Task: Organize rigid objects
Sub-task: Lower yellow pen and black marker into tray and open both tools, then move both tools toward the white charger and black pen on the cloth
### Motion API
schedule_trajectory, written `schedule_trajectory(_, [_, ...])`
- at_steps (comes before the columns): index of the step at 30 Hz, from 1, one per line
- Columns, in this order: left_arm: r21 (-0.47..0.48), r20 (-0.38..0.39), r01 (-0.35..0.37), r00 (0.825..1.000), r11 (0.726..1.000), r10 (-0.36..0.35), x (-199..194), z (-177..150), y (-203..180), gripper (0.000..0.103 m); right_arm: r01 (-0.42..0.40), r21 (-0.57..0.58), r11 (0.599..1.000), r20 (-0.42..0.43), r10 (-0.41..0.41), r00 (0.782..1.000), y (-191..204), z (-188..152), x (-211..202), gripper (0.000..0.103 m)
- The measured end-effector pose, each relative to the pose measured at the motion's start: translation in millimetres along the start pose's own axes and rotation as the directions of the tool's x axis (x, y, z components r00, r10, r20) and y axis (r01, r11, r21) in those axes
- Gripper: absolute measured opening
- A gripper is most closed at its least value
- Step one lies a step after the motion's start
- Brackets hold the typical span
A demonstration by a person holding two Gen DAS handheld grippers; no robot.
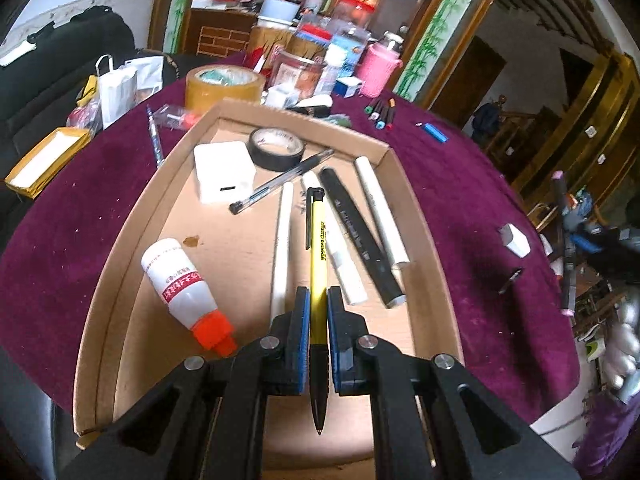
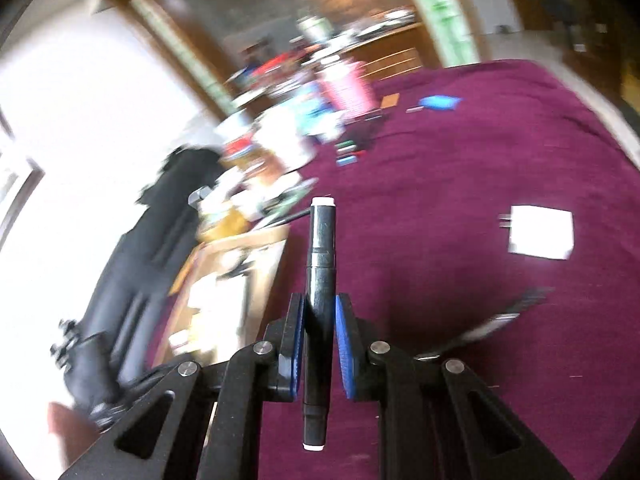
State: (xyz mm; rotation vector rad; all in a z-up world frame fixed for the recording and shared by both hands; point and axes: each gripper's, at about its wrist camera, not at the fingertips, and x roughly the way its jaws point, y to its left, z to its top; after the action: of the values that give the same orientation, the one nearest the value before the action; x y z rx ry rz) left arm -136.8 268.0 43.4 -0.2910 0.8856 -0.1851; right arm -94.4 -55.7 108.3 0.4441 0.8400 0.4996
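Note:
My left gripper [image 1: 318, 294] is shut on a yellow pen [image 1: 318, 248] and holds it lengthwise over the cardboard tray [image 1: 416, 216]. In the tray lie a glue bottle [image 1: 182, 284], a white charger block [image 1: 224, 176], a roll of black tape [image 1: 276, 148], a clear pen [image 1: 280, 182], white markers [image 1: 382, 208] and a black marker [image 1: 360, 236]. In the blurred right wrist view my right gripper [image 2: 320, 302] is shut on a black marker [image 2: 320, 264] with white end caps, held above the purple tablecloth [image 2: 480, 160].
A white plug adapter [image 2: 540, 236] and a dark clip [image 2: 520, 304] lie on the cloth to the right. Coloured markers [image 1: 380, 114], a blue lighter [image 1: 436, 133], brown packing tape [image 1: 224, 88], a pink bottle [image 1: 378, 66] and clutter crowd the far side.

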Motion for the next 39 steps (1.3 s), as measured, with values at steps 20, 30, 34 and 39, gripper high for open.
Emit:
schedule_trajectory(20, [-0.121, -0.042, -0.051, 0.998, 0.991, 0.046, 12.1, 22.8, 36.3, 0.045, -0.087, -0.081, 0.993, -0.379, 0.050, 0.924, 101.4, -32.3, 193.0, 0.017])
schedule_trajectory(30, [-0.195, 0.089, -0.017, 0.995, 0.981, 0.035, -34.6, 25.4, 56.9, 0.063, 0.015, -0.158, 0.987, -0.366, -0.072, 0.928, 110.8, -33.6, 211.1, 0.018])
schedule_trajectory(34, [-0.220, 0.129, 0.000, 0.991, 0.976, 0.029, -46.6, 27.3, 62.2, 0.065, 0.070, -0.170, 0.983, -0.337, -0.125, 0.933, 107.8, -32.3, 210.2, 0.019])
schedule_trajectory(39, [-0.238, 0.163, -0.004, 0.986, 0.971, 0.044, -54.9, 27.1, 65.8, 0.069, 0.079, -0.204, 0.976, -0.290, -0.137, 0.947, 110.4, -29.4, 194.8, 0.026])
